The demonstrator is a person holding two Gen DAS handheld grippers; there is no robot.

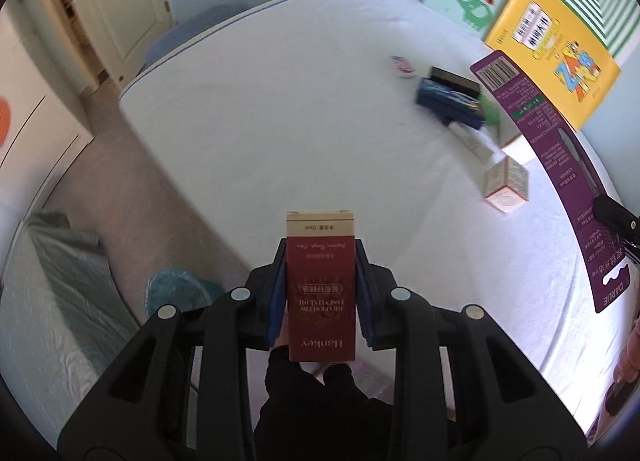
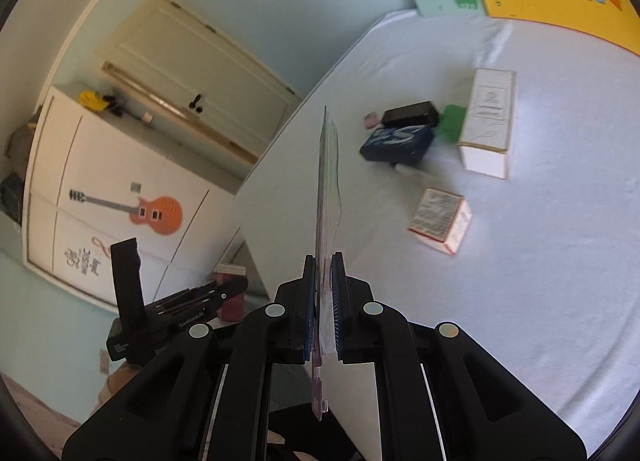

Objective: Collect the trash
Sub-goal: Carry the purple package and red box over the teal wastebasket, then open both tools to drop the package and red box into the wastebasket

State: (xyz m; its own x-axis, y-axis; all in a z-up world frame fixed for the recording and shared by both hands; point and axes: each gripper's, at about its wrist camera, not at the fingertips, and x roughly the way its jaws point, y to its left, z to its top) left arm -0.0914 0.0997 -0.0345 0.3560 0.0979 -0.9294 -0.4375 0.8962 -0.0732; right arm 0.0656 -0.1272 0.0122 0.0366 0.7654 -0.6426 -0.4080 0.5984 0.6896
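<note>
Left gripper [image 1: 321, 293]: we find it clamped on a red box [image 1: 321, 285] (upright, cream top), held over the bed's [image 1: 280, 109] near edge. Right gripper [image 2: 323, 301]: pinching a purple card [image 2: 328, 189] edge-on, above the bed's left edge. On the sheet toward the far right corner we list a pink box [image 2: 440, 221], white box [image 2: 488, 121], blue box [image 2: 398, 143], black box [image 2: 410, 113]. Beside the bed on the floor: a bin [image 1: 176, 293].

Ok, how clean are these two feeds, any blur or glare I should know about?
Left wrist view: the red Hankey box in the left hand-held gripper is sharp, but the dark blue box on the bed is motion-smeared. Right wrist view: the clear blister pack is edge-on and thin; fisheye bends the bed edge.
</note>
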